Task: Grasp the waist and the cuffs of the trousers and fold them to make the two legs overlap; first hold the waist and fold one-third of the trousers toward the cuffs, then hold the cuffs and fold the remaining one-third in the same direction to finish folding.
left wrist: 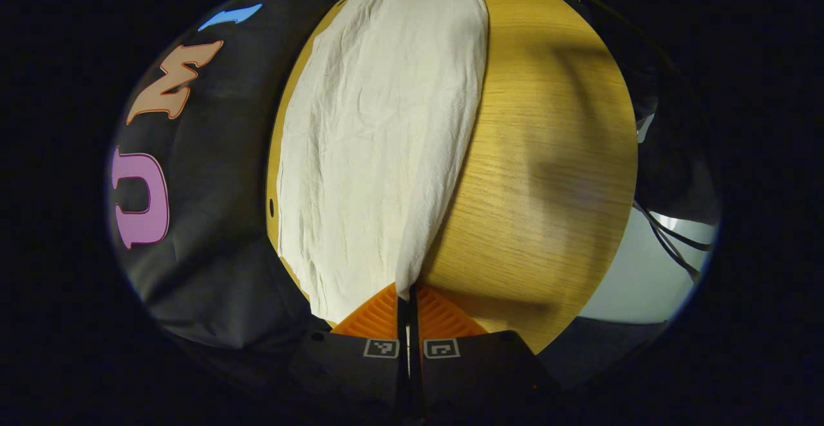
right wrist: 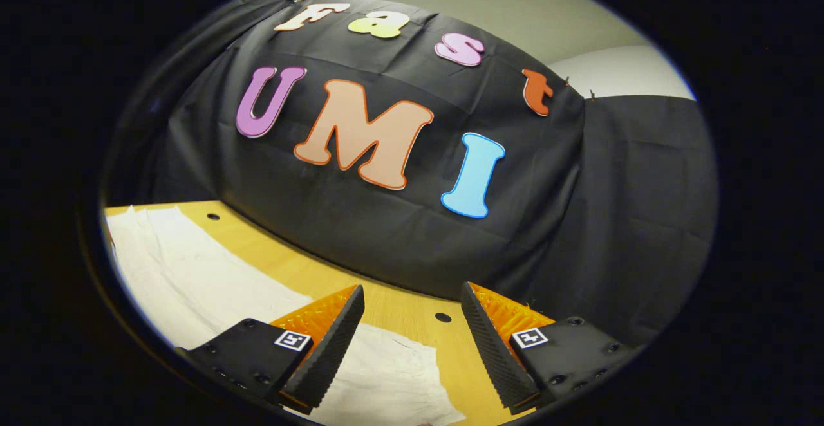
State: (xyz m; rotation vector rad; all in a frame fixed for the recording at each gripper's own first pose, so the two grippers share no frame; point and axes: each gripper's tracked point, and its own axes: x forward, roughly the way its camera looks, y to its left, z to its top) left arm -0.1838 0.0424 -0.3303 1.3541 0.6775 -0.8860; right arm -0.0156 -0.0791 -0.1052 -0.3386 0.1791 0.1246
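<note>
In the left gripper view, the left gripper [left wrist: 409, 297] has its fingers [left wrist: 380, 316] pressed together, clenched on a near corner of the white trousers [left wrist: 380, 136]. From that pinch the cloth spreads away, wrinkled and mostly flat, along the wooden tabletop [left wrist: 547, 156], close to the edge by the black cloth wall [left wrist: 212, 220]. The bare wood lies to the other side, with dark cables [left wrist: 669, 239] beyond its rim.

In the right gripper view, the right gripper [right wrist: 412, 342] has its fingers [right wrist: 331, 342] spread wide apart, released and grasping nothing. They hang just above the tabletop [right wrist: 412, 313], where a part of the trousers [right wrist: 193, 271] lies below and between them. The black cloth wall [right wrist: 399, 239] stands behind.
</note>
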